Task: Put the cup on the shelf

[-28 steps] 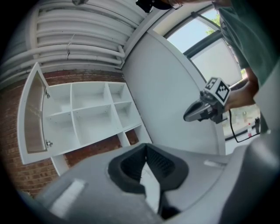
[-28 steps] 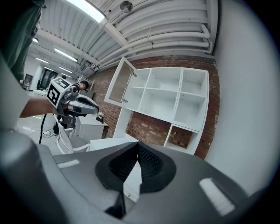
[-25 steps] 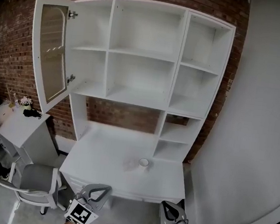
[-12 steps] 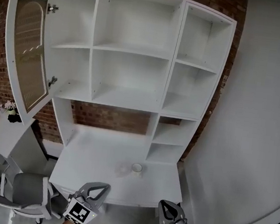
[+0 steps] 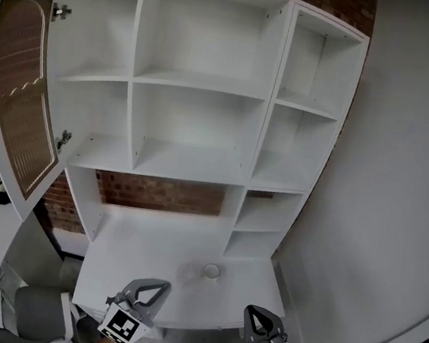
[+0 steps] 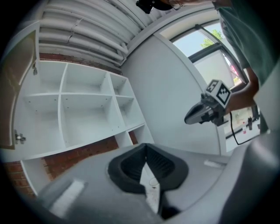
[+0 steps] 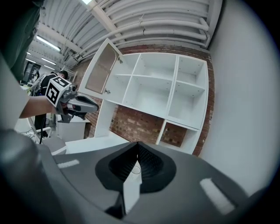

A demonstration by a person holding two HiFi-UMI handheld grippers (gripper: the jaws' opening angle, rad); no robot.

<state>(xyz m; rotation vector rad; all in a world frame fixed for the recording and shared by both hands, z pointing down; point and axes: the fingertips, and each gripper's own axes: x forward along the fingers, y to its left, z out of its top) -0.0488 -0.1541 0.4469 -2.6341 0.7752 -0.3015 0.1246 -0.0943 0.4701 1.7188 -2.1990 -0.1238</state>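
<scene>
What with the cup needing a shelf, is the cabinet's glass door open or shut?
Open: the glass door stands angled out to the left, hinges exposed, leaving the top-left compartment uncovered.

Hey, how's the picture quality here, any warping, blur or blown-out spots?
Head view: strong fisheye bends the shelf unit and the grey wall; the cup is small and faint. Left gripper view: dark corners, bright window, near foreground soft. Right gripper view: same warp, even lighting on the shelf unit.
</scene>
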